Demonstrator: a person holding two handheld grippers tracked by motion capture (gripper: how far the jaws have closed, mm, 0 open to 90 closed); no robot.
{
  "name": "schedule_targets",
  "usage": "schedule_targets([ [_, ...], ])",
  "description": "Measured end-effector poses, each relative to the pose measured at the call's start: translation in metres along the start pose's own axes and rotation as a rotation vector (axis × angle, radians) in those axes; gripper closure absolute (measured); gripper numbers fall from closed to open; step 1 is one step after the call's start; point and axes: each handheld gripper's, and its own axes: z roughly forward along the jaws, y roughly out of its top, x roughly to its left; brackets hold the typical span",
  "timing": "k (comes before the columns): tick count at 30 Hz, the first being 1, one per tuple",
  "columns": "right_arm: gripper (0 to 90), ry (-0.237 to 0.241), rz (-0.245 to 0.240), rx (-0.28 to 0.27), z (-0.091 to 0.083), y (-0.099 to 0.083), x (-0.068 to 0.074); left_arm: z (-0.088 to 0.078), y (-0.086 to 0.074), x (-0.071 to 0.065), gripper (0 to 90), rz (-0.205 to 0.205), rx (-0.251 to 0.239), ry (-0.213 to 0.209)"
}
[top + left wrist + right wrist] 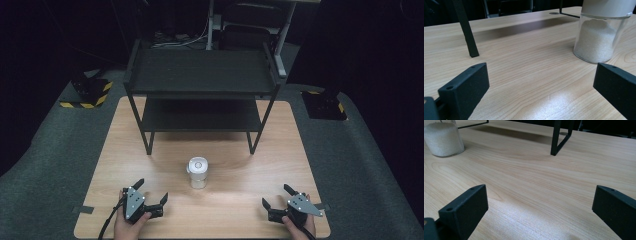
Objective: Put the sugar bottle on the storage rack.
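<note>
Resting on the table [235, 210], left tool [151, 191] and right tool [276, 196] gape wide, empty, flanking an unlabelled white-lidded jar [197, 173].

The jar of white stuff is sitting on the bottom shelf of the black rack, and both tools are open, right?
Not quite. The jar stands on the table, in front of the black rack, as the high view shows. The left tool and right tool are indeed open.

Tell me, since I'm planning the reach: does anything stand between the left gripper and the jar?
Nothing visible does. Bare table lies between the open left gripper and the jar; the rack stands behind it.
</note>
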Motion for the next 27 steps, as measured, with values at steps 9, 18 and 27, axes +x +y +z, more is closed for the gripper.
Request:
schedule_targets([
  [9,0.1,0.004,-0.001,-0.001,0.000,0.000,-0.001,-0.002,0.003,-0.002,0.6,-0.003,-0.022,0.012],
  [18,0.1,0.010,-0.002,-0.009,-0.001,-0.001,-0.001,-0.020,0.034,-0.007,0.6,-0.017,-0.131,0.026],
  [27,0.1,0.005,0.000,-0.007,0.000,-0.001,0.000,-0.019,0.055,-0.022,0.6,-0.009,-0.163,0.024],
])
